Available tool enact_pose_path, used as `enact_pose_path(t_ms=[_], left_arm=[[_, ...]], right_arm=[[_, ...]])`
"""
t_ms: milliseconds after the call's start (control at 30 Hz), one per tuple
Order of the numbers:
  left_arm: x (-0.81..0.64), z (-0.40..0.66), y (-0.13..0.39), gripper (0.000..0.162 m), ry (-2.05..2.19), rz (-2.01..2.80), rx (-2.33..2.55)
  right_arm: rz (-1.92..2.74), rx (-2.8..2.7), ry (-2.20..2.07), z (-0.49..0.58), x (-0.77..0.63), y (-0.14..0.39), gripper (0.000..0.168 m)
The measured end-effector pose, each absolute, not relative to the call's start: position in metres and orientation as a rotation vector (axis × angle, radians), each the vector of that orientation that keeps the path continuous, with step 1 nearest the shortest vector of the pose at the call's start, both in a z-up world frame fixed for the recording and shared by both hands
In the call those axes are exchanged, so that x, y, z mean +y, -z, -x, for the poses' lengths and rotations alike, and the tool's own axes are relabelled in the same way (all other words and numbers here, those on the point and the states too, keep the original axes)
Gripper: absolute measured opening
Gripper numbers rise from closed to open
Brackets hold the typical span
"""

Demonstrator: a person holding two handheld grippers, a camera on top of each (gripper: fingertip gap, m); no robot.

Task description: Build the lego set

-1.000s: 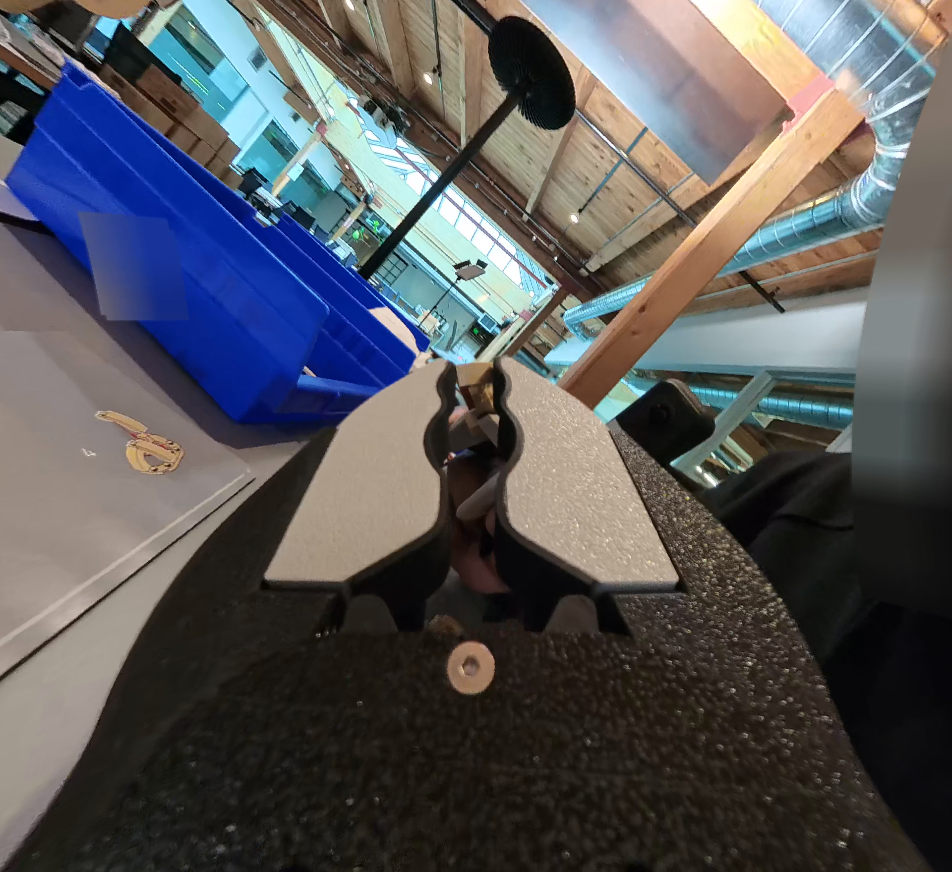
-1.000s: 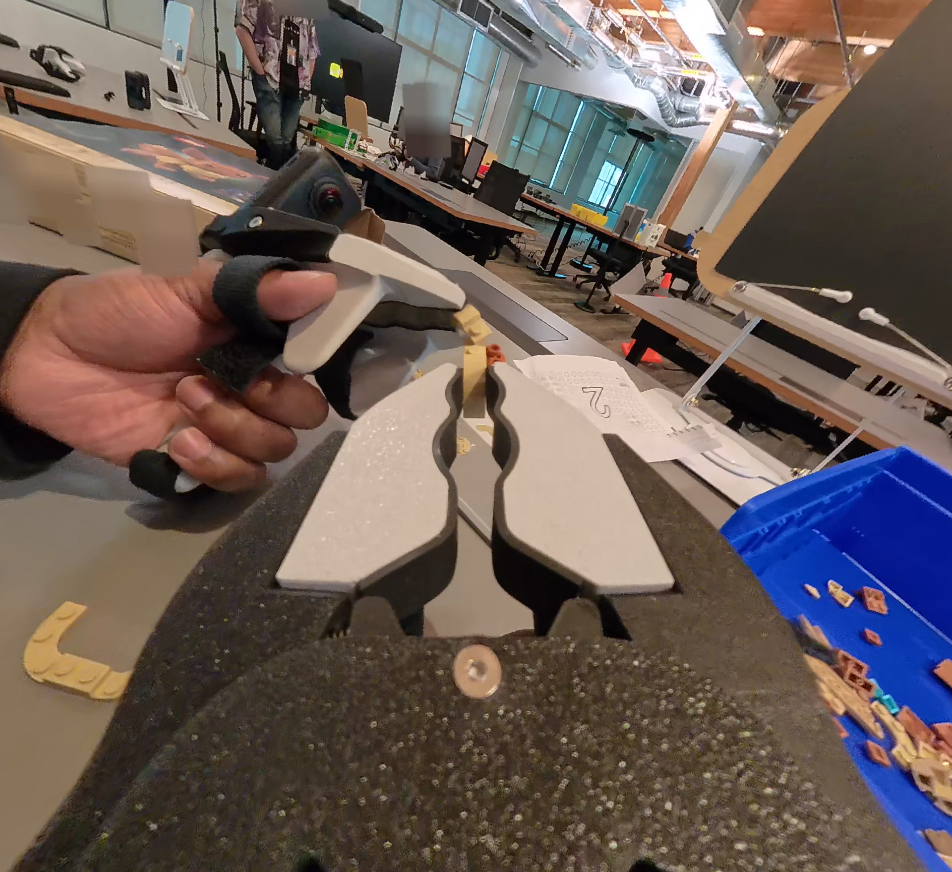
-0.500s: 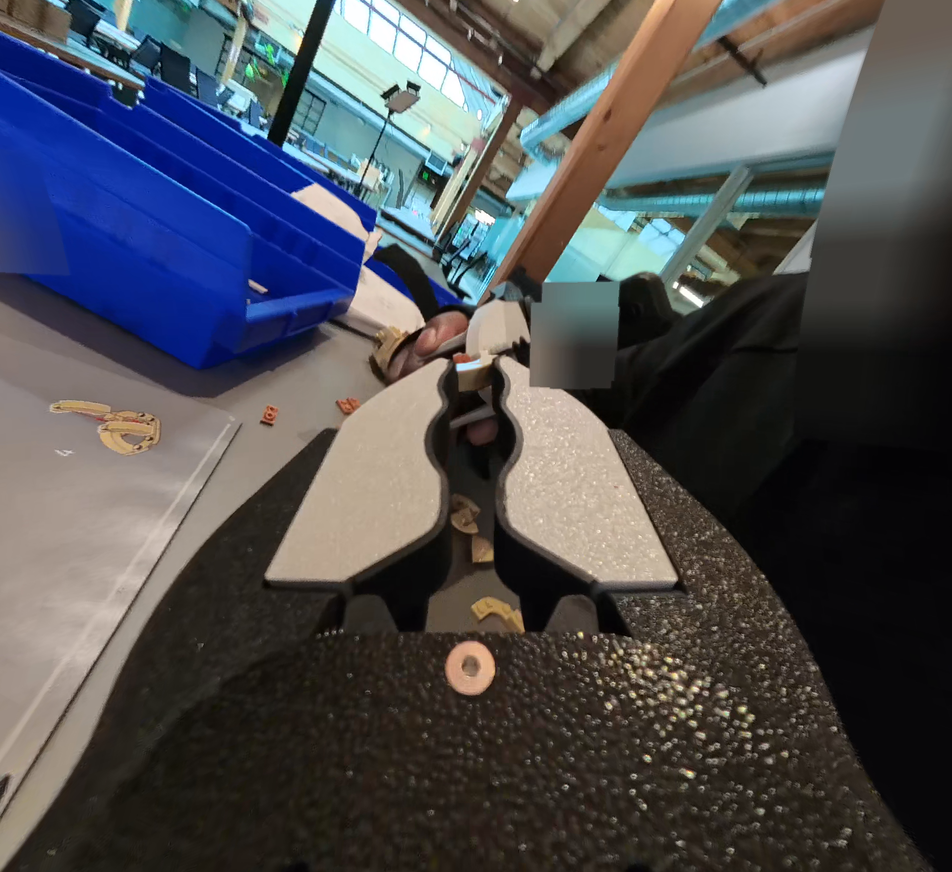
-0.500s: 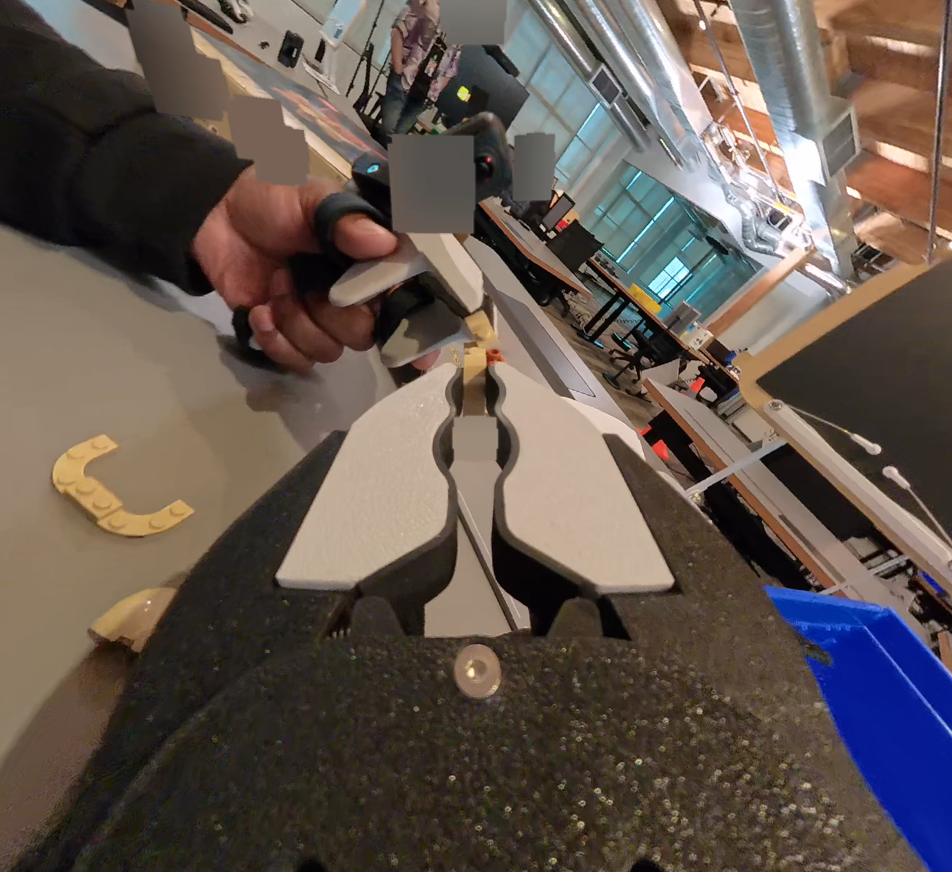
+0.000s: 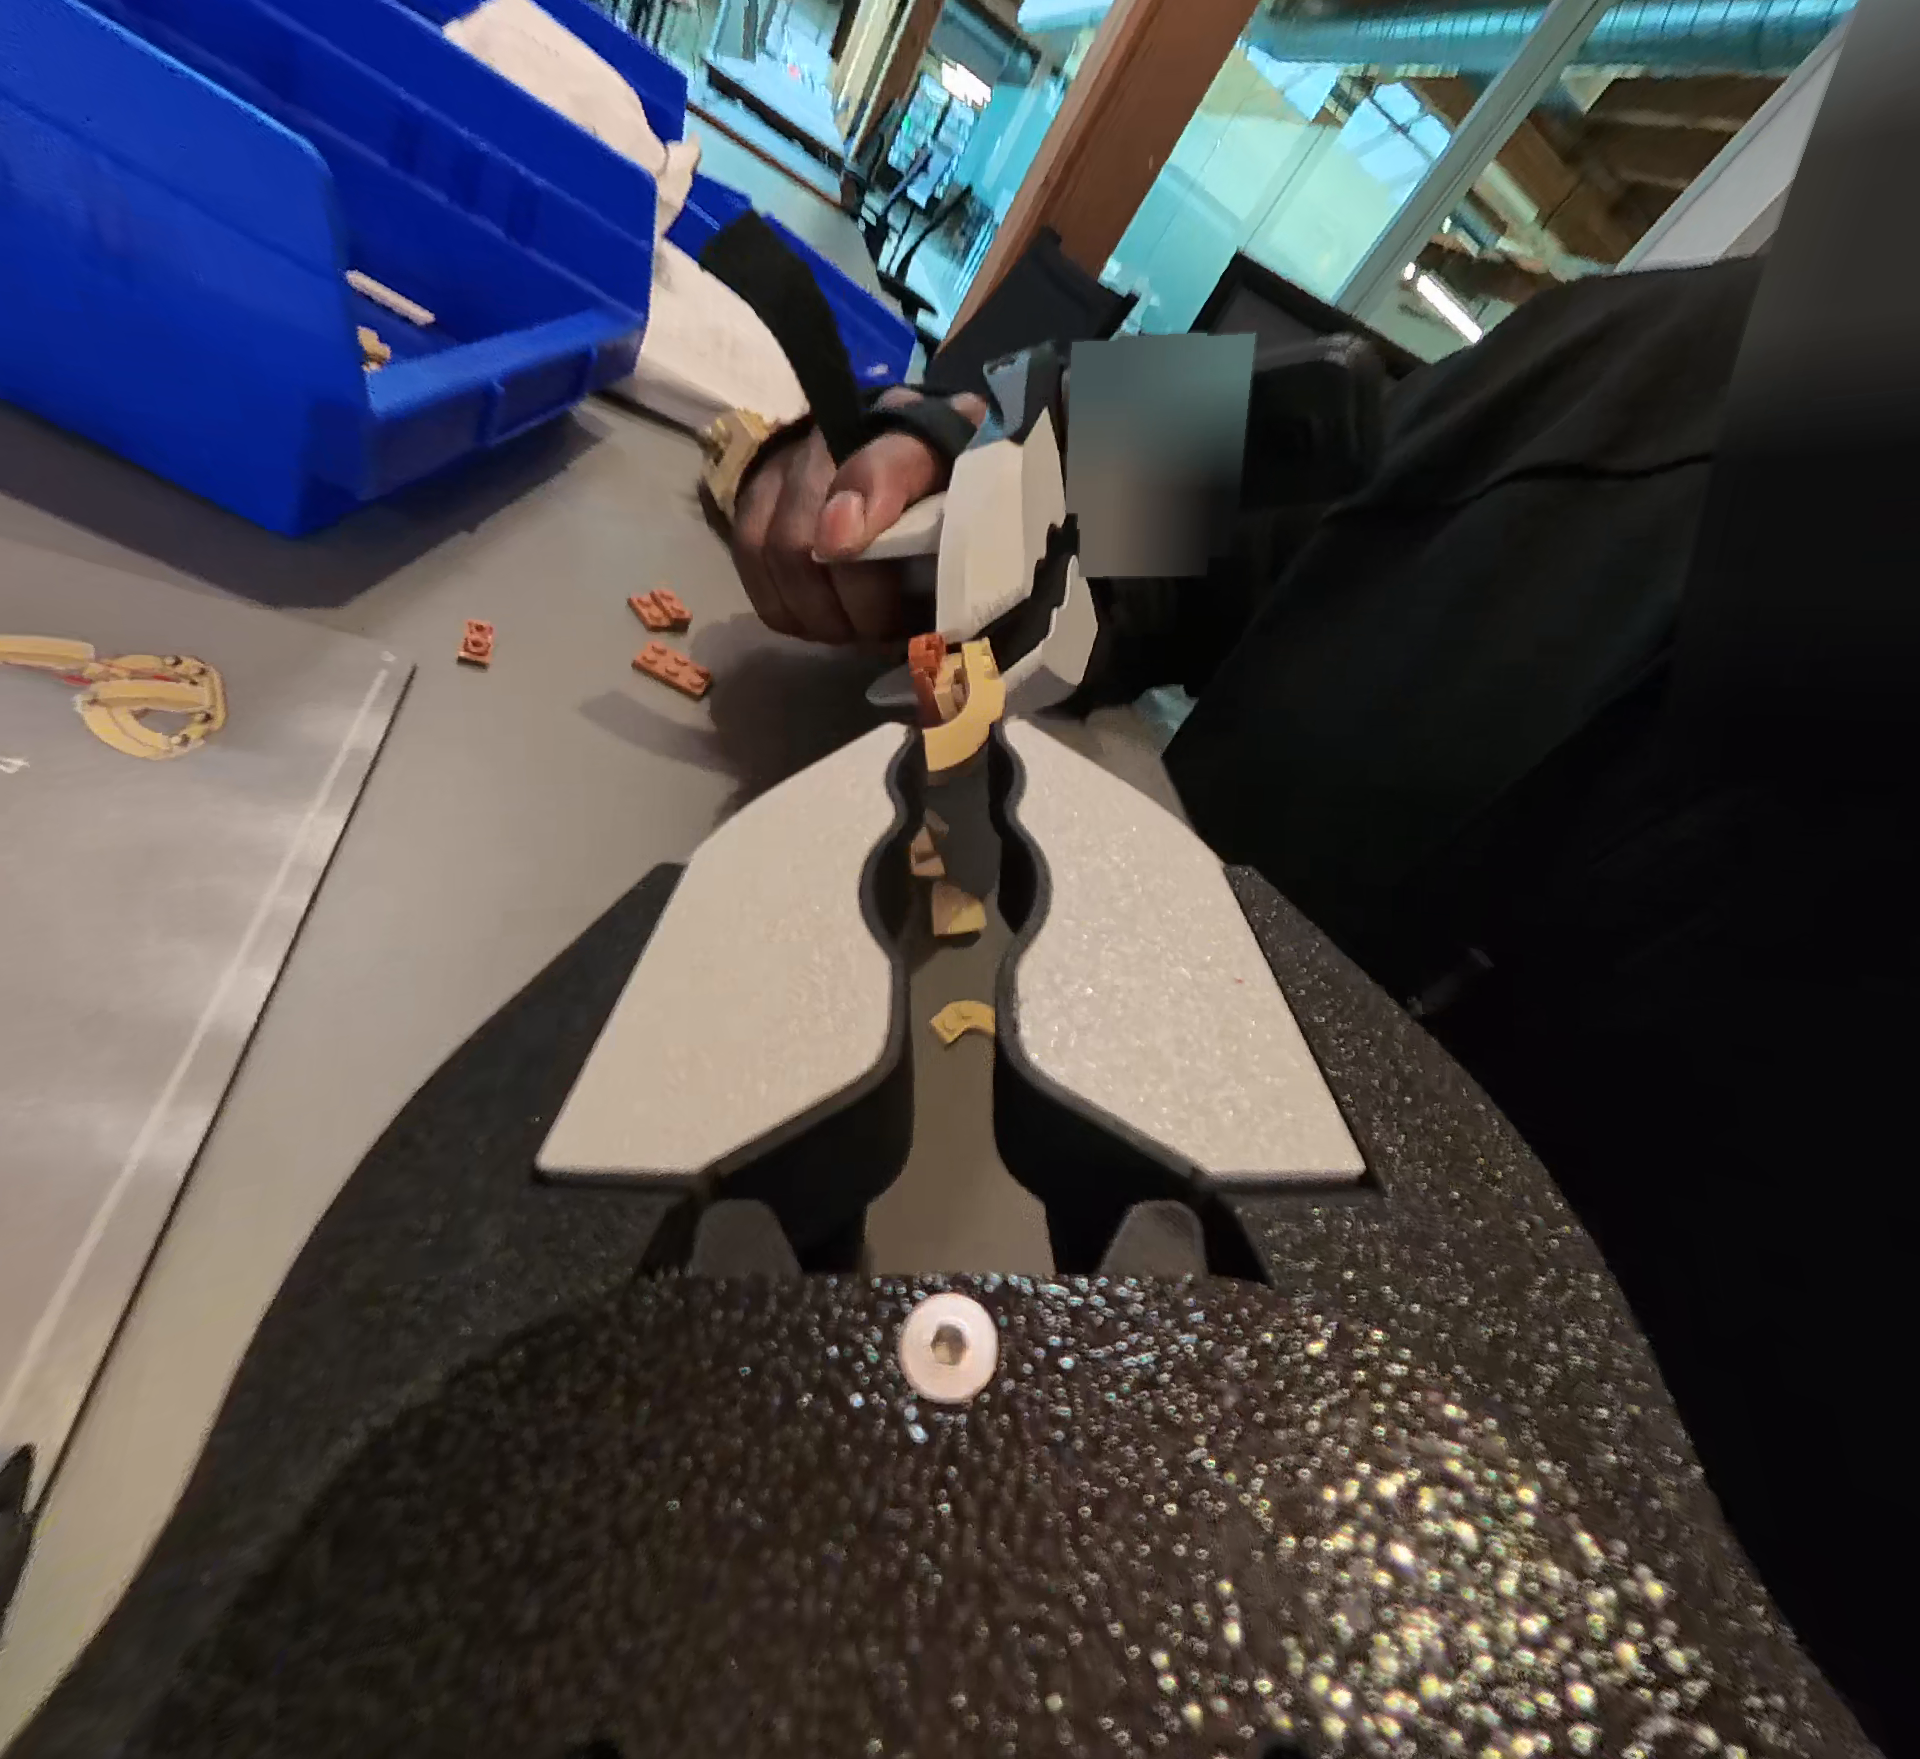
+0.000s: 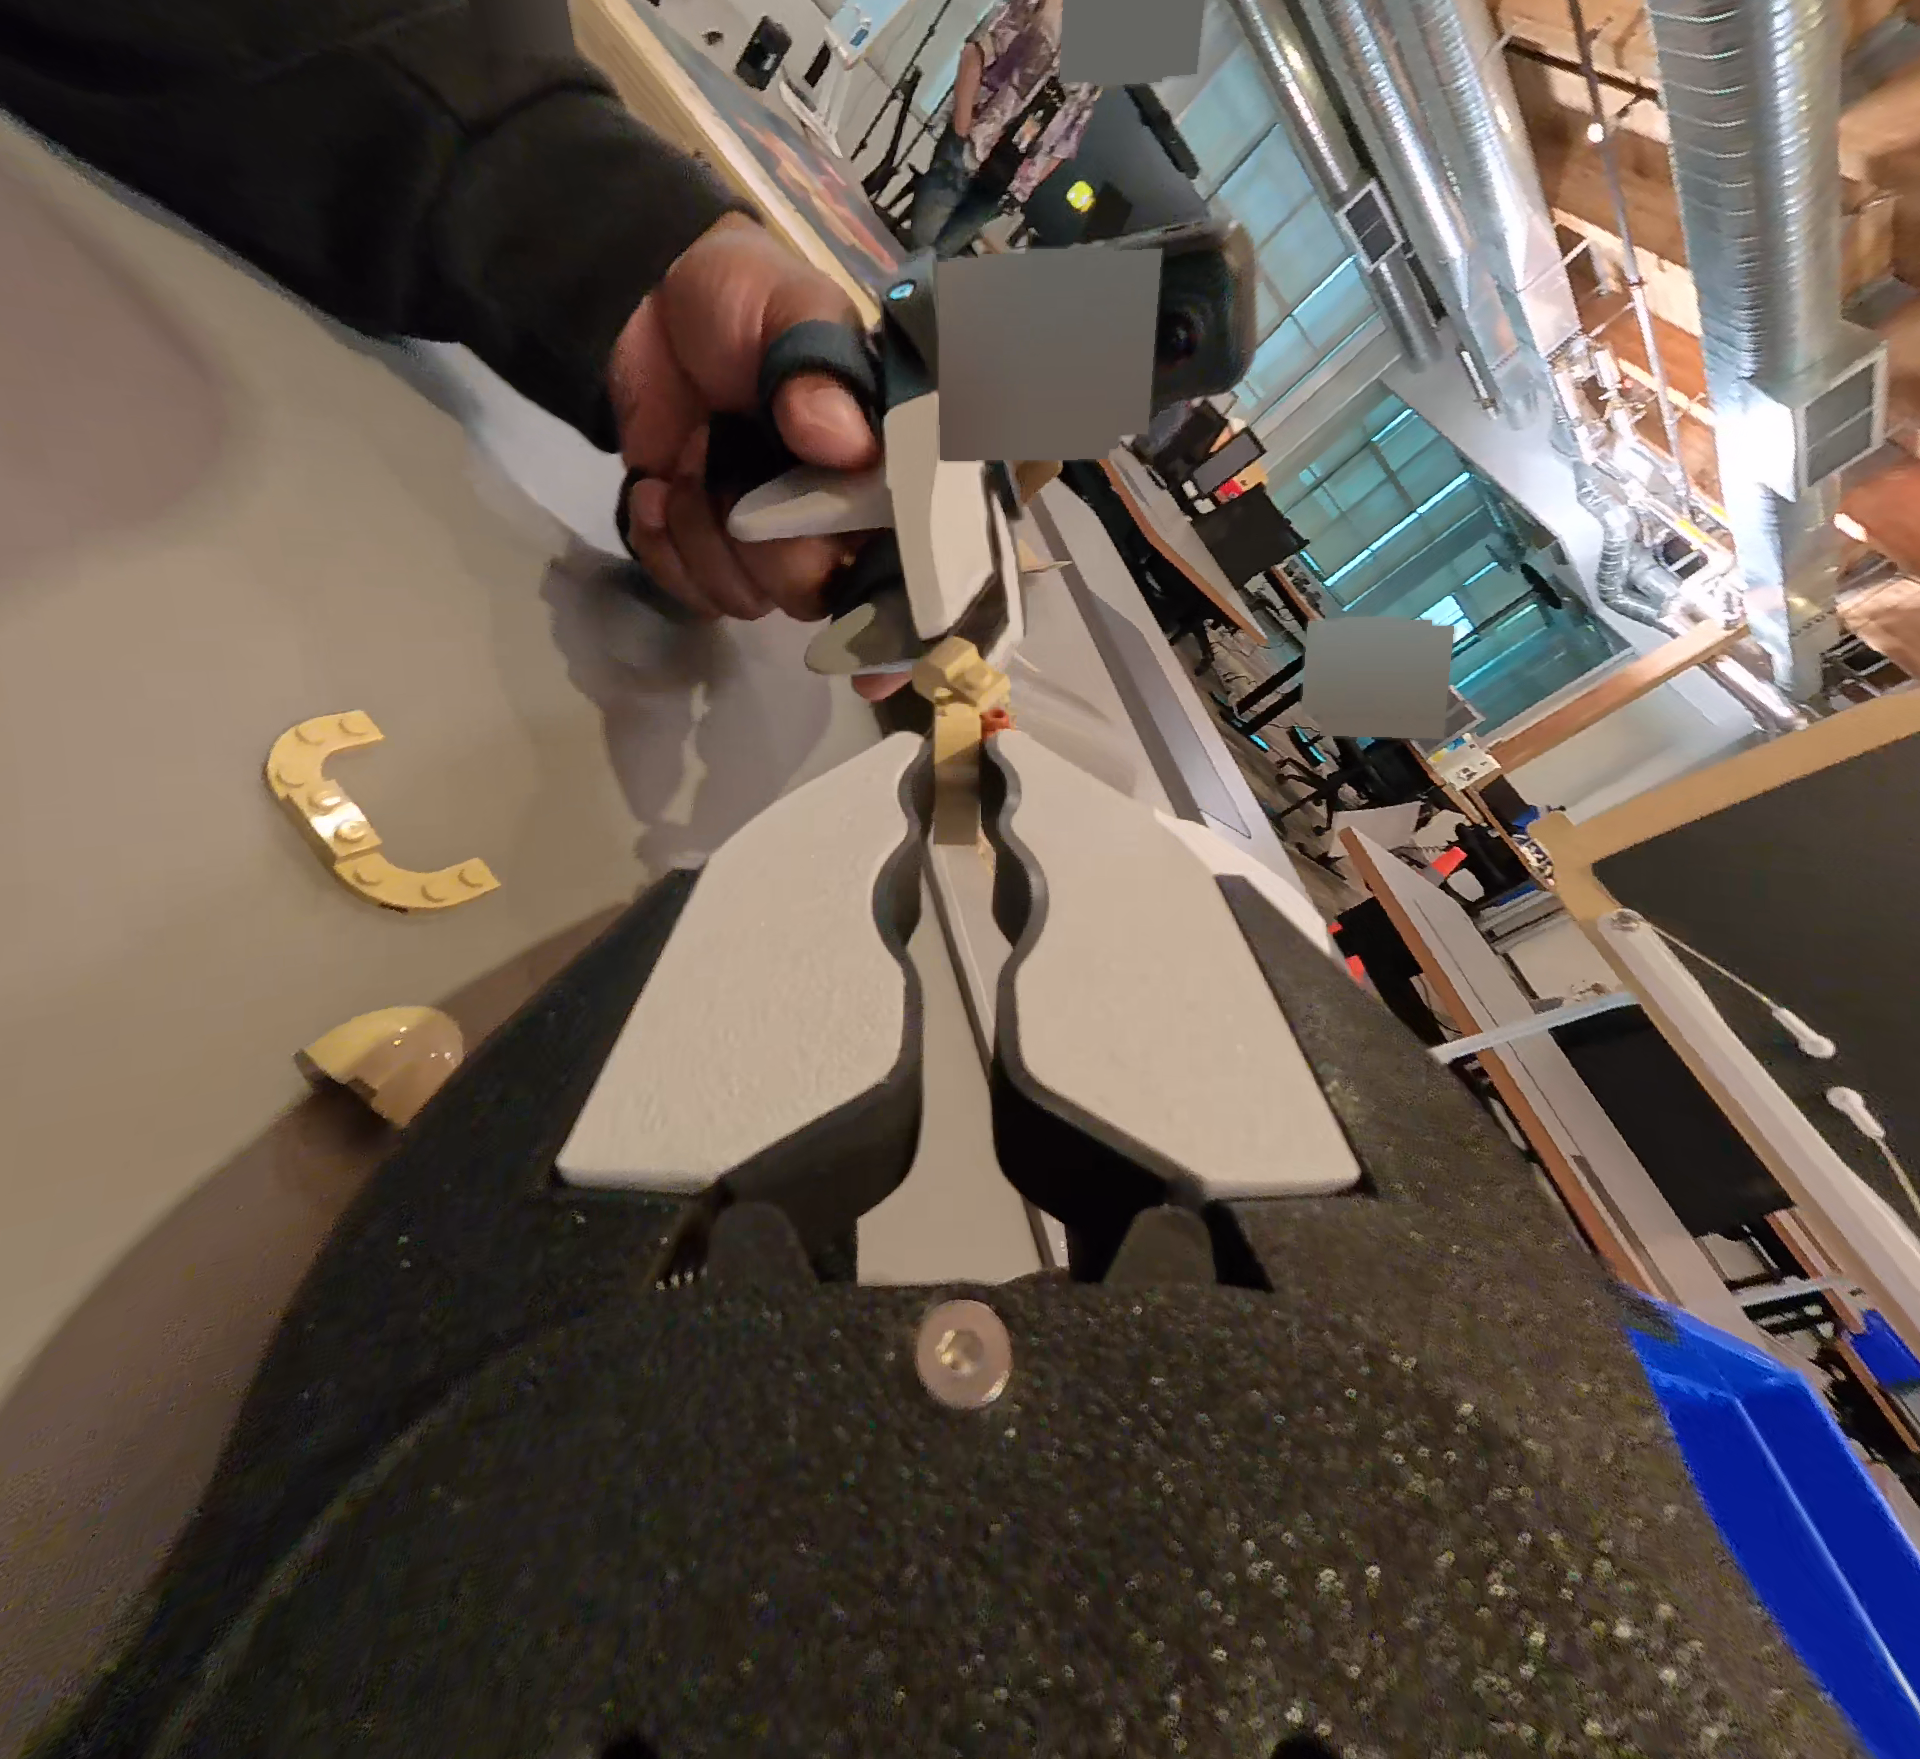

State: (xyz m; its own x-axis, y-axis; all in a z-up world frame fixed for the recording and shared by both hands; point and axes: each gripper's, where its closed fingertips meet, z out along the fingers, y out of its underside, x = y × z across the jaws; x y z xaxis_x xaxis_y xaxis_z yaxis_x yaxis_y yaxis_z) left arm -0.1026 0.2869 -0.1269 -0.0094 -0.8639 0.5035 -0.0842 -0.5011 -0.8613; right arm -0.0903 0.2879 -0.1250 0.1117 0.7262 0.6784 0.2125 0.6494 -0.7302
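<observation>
- Two tongs in my hands, tips meeting over the grey table point(image 5: 499, 836).
- My left gripper point(image 5: 954, 753): jaws drawn nearly together, pinching a tan curved lego piece point(image 5: 961, 722) at the very tips. A small reddish-brown brick point(image 5: 925, 662) sits on the far end of that tan assembly.
- My right gripper point(image 6: 958, 759): jaws likewise nearly closed, clamped on a tan lego strip point(image 6: 956, 790). At its far end is a tan studded block point(image 6: 961, 670) with a small orange piece point(image 6: 995, 720) just beside it.
- Both sets of tips touch the same small assembly; which gripper bears which part I cannot tell.
- My left hand point(image 6: 727, 462), in a dark sleeve, shows in the right wrist view, squeezing its handle; my right hand point(image 5: 831, 525) shows in the left wrist view.
- Loose parts on the table: three reddish-brown plates point(image 5: 665, 644) on the far left of the left wrist view, small tan bits point(image 5: 951, 909) under the left gripper, a tan C-shaped plate point(image 6: 358, 816) and a tan rounded piece point(image 6: 384, 1065) left of the right gripper.
- Blue bins point(image 5: 260, 275) stand far left, one holding a few pieces.
- Grey mat point(image 5: 156, 930) lies near left, bearing a tan curved sub-assembly point(image 5: 145, 701).
</observation>
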Motion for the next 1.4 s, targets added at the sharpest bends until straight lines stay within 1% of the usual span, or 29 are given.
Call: enact_pose_path(t_ms=[133, 400, 633, 733, 867, 967, 1100, 1233, 1267, 1333, 1400], left_arm=[[0.277, 0.105, 0.14, 0.01, 1.502, 1.701, 1.14], [0.278, 0.117, 0.194, 0.01, 1.144, 1.991, 1.365], [0.268, 0.119, 0.213, 0.009, 1.096, 2.069, 1.466], [0.267, 0.119, 0.214, 0.009, 1.075, 2.069, 1.483], [0.267, 0.121, 0.215, 0.01, 1.048, 2.075, 1.489], [0.267, 0.12, 0.215, 0.01, 1.037, 2.078, 1.498], [0.266, 0.119, 0.214, 0.01, 1.037, 2.072, 1.495], [0.27, 0.119, 0.209, 0.01, 1.032, 2.061, 1.466], [0.271, 0.119, 0.209, 0.01, 1.027, 2.06, 1.458], [0.273, 0.119, 0.208, 0.01, 1.017, 2.059, 1.444], [0.274, 0.118, 0.208, 0.009, 1.017, 2.056, 1.437]], right_arm=[[0.846, -1.515, -0.508, 0.089, 0.282, 0.134, 0.007], [0.886, -1.834, -0.397, 0.095, 0.278, 0.185, 0.007], [0.813, -1.982, -0.298, 0.1, 0.278, 0.208, 0.007], [0.806, -2.024, -0.323, 0.099, 0.276, 0.21, 0.008], [0.853, -2.06, -0.4, 0.09, 0.275, 0.208, 0.017], [0.904, -2.036, -0.477, 0.085, 0.277, 0.2, 0.019], [1.118, -1.94, -0.612, 0.09, 0.286, 0.19, 0.018], [1.415, -1.911, -0.645, 0.09, 0.295, 0.203, 0.017], [1.464, -1.91, -0.682, 0.09, 0.292, 0.206, 0.015], [1.53, -1.899, -0.75, 0.089, 0.286, 0.206, 0.016], [1.545, -1.914, -0.708, 0.087, 0.286, 0.209, 0.012]])
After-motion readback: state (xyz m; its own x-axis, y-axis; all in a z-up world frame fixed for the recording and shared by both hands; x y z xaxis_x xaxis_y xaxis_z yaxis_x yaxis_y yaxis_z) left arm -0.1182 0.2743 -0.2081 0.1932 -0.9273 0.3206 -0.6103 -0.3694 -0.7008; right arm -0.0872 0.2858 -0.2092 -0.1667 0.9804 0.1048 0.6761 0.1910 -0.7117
